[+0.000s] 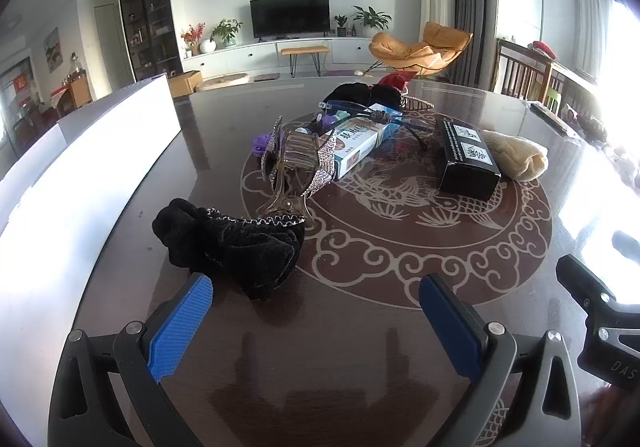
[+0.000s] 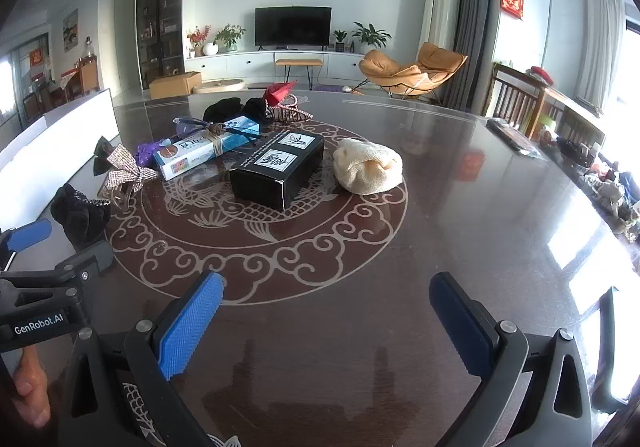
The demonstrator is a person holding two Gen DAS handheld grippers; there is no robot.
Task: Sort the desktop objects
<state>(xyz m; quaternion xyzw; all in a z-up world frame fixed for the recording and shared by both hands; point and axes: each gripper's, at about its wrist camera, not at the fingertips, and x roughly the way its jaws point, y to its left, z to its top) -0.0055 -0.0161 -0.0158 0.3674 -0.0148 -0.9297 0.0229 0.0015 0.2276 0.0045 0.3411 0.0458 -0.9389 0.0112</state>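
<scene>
Both grippers empty, jaws spread wide, tilted down at the table (image 2: 460,207). Nothing between the pads on either side.

Left gripper (image 1: 316,311): the black velvet hair bow (image 1: 232,243) sits just ahead and slightly left of its left pad, nearly touching. That looks like our first pick. Beyond it, the rhinestone hair clip (image 1: 296,167), then the long blue-white box (image 1: 360,145) with glasses (image 1: 372,115) lying across it.

Right gripper (image 2: 326,317): bare tabletop straight ahead. Further out, the black box (image 2: 278,169) ahead-left, the cream knit hat (image 2: 368,165) just right of it.

For the bow, we'd nudge left to centre it, go low and close on the bulk (soft velvet, it'll squash, so bite deep). Watch the clip's tail, which touches or overlaps the bow's far edge.

Room: the white bin (image 1: 100,151) walls off the left, close to the bow. Right side wide open. The two grippers sit near each other, so we move one at a time.
</scene>
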